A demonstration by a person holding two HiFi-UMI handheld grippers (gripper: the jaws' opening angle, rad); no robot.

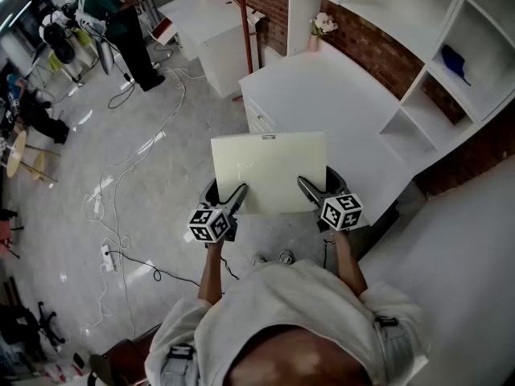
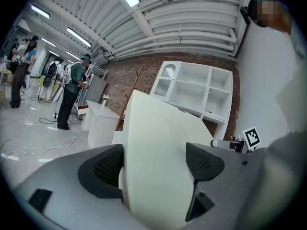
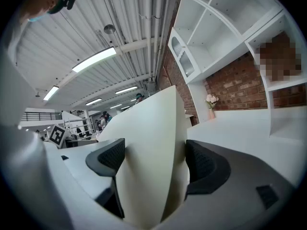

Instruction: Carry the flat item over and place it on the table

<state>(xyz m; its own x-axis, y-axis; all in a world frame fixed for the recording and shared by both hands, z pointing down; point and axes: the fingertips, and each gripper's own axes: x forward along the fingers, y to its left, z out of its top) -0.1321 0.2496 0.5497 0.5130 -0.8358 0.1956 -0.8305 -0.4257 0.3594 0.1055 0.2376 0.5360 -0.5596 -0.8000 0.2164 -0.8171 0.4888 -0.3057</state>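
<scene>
Head view shows the flat cream board (image 1: 269, 171) in mid-air, roughly level, over the grey floor (image 1: 161, 127) just short of the near end of the white table (image 1: 322, 95). Its far edge has about reached the table's corner; no part of it rests on anything but the grippers.

The left gripper (image 2: 156, 164) and the right gripper (image 3: 156, 162) each grip the board's near edge, one toward each corner. In both gripper views the sheet runs slantwise through wide-spread jaws, and the dark pads bear on its two faces.

This looks like the carrying step, close to its end. The next move probably calls for bringing the board further forward until most of it lies above the tabletop. It then needs lowering flat with both sides kept level, and the jaws should let go only once the table bears it.

The tabletop is bare white except for a small vase of flowers (image 1: 323, 24) at its far end, against the brick wall (image 1: 378, 51). A white shelf unit (image 1: 451, 30) stands to the right. Cables (image 1: 121, 179) trail over the glossy floor, and a person (image 1: 121, 14) stands well off by a second white counter (image 1: 209, 22).
</scene>
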